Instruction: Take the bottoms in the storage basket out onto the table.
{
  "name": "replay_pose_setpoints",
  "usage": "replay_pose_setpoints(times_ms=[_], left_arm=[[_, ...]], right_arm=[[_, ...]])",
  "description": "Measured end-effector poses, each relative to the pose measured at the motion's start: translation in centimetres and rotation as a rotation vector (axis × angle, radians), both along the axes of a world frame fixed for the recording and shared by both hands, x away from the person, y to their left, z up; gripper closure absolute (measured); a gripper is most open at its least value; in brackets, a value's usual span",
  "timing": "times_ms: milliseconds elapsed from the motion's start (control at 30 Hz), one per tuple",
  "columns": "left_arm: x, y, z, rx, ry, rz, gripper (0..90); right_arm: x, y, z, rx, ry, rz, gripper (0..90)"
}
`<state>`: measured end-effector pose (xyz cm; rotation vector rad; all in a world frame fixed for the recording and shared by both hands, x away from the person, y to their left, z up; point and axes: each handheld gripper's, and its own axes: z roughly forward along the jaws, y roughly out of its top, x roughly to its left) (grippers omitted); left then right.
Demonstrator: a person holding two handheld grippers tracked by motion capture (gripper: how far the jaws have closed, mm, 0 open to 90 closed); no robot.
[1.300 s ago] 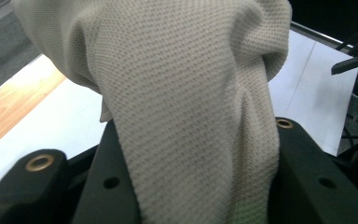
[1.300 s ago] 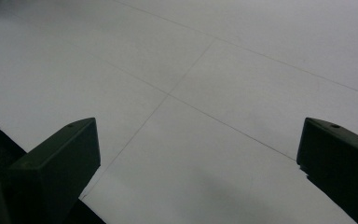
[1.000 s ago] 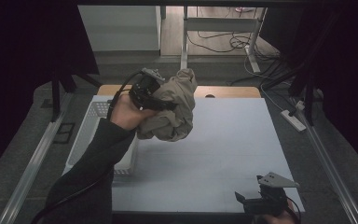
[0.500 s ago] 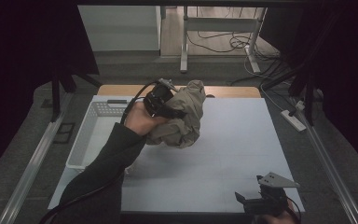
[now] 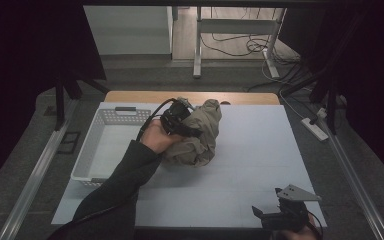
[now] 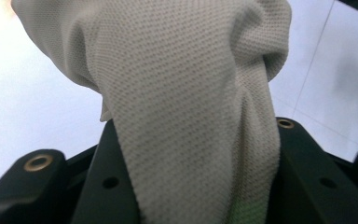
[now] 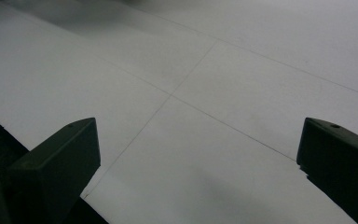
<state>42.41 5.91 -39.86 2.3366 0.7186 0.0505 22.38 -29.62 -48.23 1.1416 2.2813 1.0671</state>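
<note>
Work in hand: a bunched beige cloth point(image 5: 197, 135) is carried by the left gripper point(image 5: 179, 120) over the white table point(image 5: 260, 165), just right of the white basket point(image 5: 97, 150).
Cloth, place: middle of the table, a little to the far side; its lower folds look to be touching the table or just above it — I cannot tell which.
Left jaws: closed down on a thick fold of the cloth, which fills the space between them in the left gripper view point(image 6: 186, 140); nothing else is caught there.
Right gripper point(image 5: 285, 215): at the near right corner of the table, well apart from the cloth; its jaws stand wide apart with bare table between them, holding nothing.
Handling, weight: light by the look of it — one gripper bears the whole bundle.
Handling, stiffness: soft and limp; the fine mesh knit slumps into folds and will not keep a shape.
Handling, slip: the textured weave should give the jaws good purchase; no risk of breakage.
Where to take hold: a gathered fold, as now, for carrying; for spreading it out, an edge or corner would probably serve better, with the free right gripper taking a second one.
</note>
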Motion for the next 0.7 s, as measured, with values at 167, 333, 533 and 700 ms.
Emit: replay_pose_setpoints(times_ms=[167, 333, 533, 700], left_arm=[[0.2, -0.4, -1.3, 0.016, 0.014, 0.003, 63.0], [0.2, -1.1, -2.5, 0.032, 0.007, 0.012, 62.4], [0.4, -1.5, -3.9, 0.044, 0.022, 0.026, 61.8], [0.6, -1.8, -4.9, 0.047, 0.038, 0.034, 61.4]], right_arm=[[0.0, 0.0, 0.0, 0.0, 0.002, 0.002, 0.0], [0.0, 0.0, 0.0, 0.001, 0.003, 0.003, 0.0], [0.0, 0.0, 0.0, 0.002, 0.003, 0.007, 0.0], [0.0, 0.0, 0.0, 0.001, 0.003, 0.009, 0.0]])
